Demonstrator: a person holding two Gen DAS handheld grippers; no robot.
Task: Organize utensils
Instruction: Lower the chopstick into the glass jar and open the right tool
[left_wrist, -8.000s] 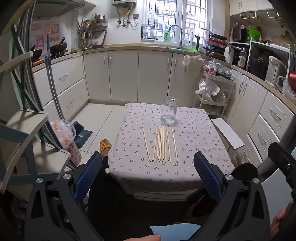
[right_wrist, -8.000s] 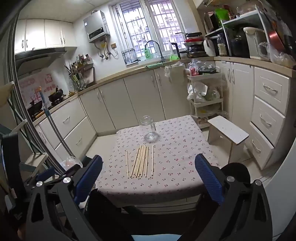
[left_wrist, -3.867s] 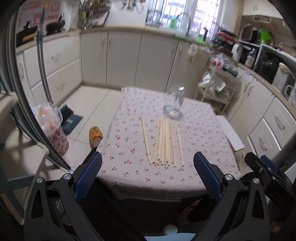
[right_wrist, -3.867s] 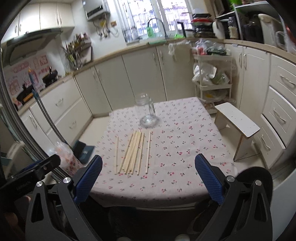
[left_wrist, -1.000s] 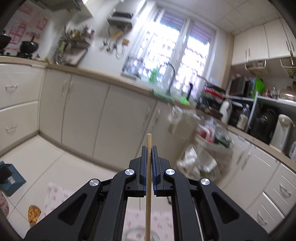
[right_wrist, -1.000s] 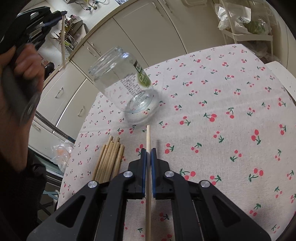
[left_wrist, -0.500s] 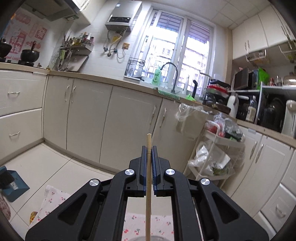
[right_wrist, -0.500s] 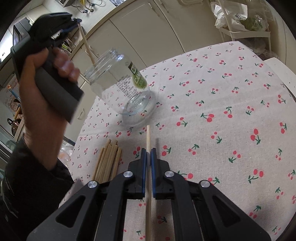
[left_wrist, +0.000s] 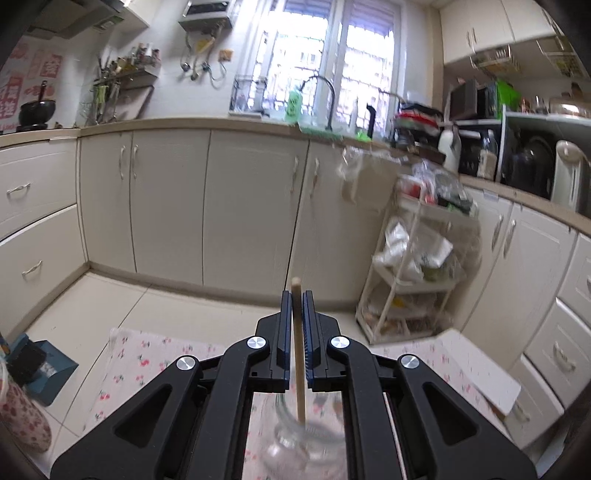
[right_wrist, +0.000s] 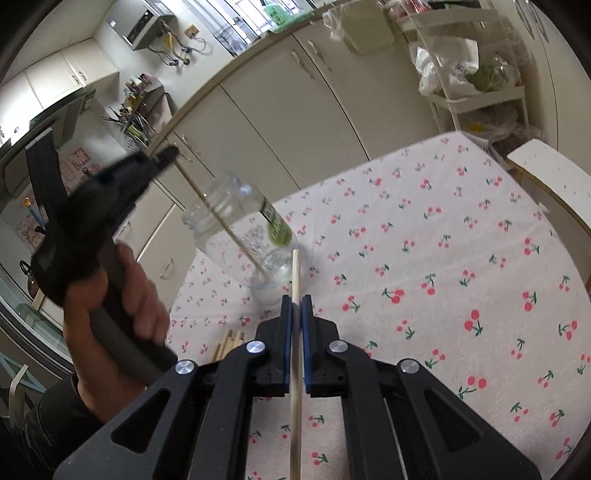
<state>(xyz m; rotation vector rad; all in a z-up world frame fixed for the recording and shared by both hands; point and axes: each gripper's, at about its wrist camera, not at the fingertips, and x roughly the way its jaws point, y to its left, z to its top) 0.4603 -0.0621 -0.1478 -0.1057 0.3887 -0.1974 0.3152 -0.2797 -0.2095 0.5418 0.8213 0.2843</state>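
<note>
A: Chopstick, thin pale wood (right_wrist: 229, 230), was clamped in the left tool (right_wrist: 168, 153), its tip inside the clear glass jar (right_wrist: 240, 229) on the counter (right_wrist: 461, 258).

B: Right tool (right_wrist: 295, 314) gripped another wooden stick (right_wrist: 295, 369); releasing looked next.

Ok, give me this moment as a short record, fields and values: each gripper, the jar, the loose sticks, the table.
left gripper: shut on a wooden stick, lower end inside the jar
right gripper: shut on a second stick
glass jar: open, standing on the table
loose sticks: bundle lying on the cloth
table: cherry-print cloth
</note>
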